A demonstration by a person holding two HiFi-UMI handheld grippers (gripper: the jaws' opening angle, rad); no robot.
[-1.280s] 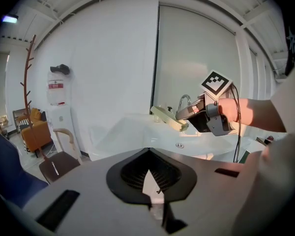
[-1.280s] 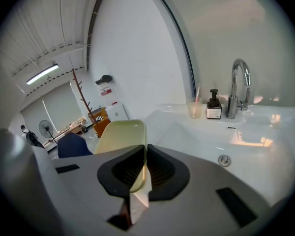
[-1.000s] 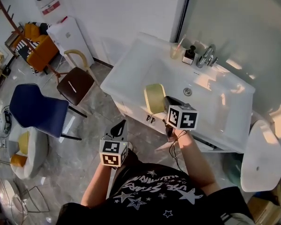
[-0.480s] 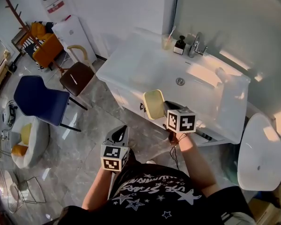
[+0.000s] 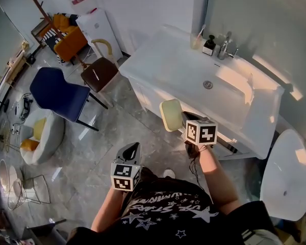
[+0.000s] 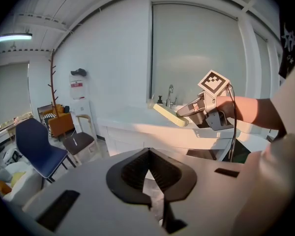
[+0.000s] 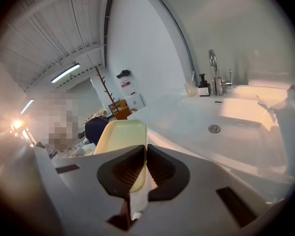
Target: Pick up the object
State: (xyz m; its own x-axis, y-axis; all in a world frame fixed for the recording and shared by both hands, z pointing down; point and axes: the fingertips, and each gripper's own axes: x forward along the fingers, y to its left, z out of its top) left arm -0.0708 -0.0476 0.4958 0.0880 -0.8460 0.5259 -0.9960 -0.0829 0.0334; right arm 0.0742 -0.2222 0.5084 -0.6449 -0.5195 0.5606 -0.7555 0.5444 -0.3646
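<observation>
**— What have your tongs got hold of?**

— My right gripper [image 7: 145,150] is clenched on the near rim of the pale yellow dish [image 7: 122,132]. The dish sticks out past the jaws, tilted up. My left gripper [image 6: 148,154] is closed on nothing and held low beside me.

**— And where is the dish?**

— In the air, just in front of the white washbasin counter [image 5: 163,60] and over the grey floor [image 5: 117,129], touching neither.

**— What's just changed?**

— A second ago the dish hung above the counter's front edge. Since then I've drawn both hands back, and now it sits clear of the counter. My grip hasn't loosened.

**— What does that mean for the job?**

— I'd say the pick-up is as good as done. The one risk I see is the thin pinch on the rim letting the dish swing.
</observation>
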